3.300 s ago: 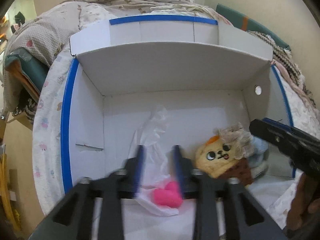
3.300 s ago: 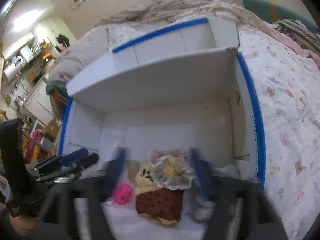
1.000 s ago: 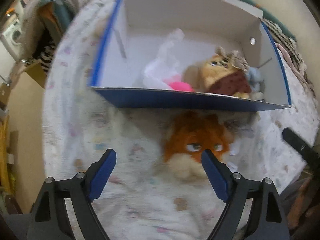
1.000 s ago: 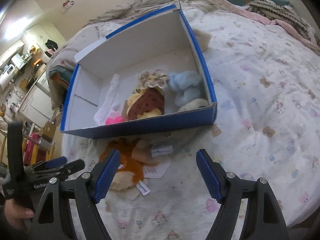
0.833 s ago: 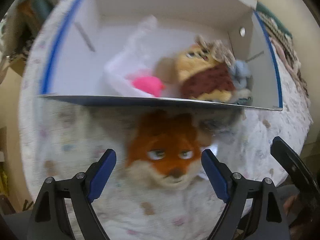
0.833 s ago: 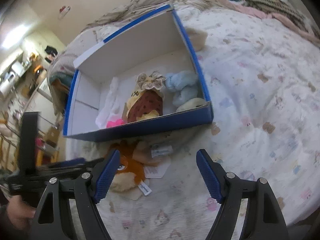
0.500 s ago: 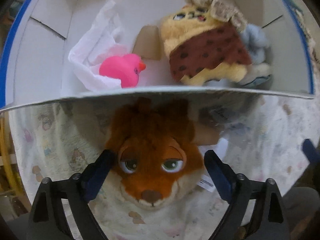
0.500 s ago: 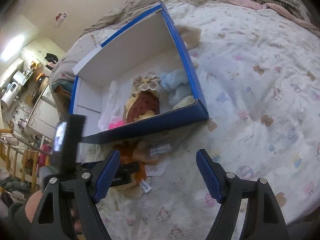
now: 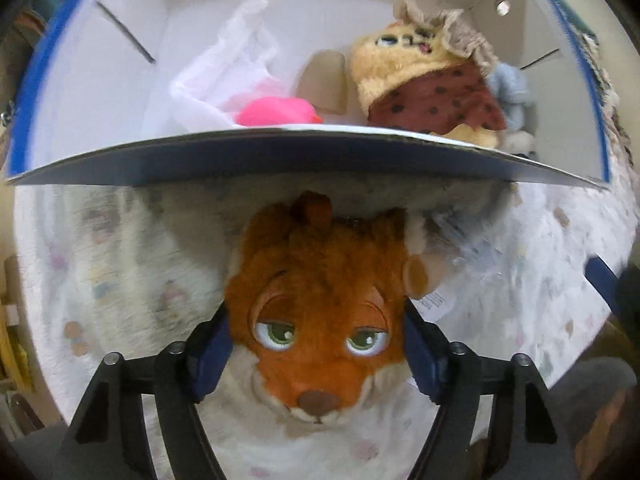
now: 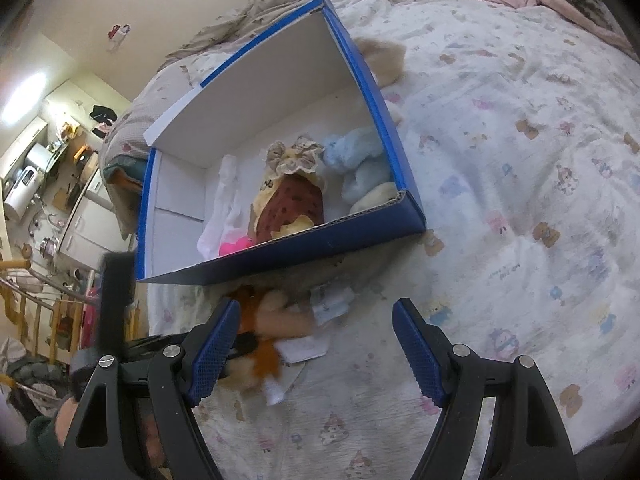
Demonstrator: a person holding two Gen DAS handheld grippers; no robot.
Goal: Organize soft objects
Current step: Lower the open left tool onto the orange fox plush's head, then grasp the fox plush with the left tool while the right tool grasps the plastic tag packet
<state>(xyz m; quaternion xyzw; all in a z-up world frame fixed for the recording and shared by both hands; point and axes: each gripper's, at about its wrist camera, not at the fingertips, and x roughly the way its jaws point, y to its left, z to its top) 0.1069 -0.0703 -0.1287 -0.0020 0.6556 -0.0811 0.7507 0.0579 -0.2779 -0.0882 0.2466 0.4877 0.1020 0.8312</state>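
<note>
The fox plush point(image 9: 320, 320) lies on the bedsheet point(image 10: 520, 160) just near of the box point(image 9: 280, 156), face up, its length running toward the box. The left gripper point(image 9: 318, 344) straddles its head, jaws closing, pads at its cheeks. The right gripper point(image 10: 316, 348) hangs wide and empty, farther off. In the box: 3 plush toys, 1 pink duck point(image 9: 276, 111)
</note>
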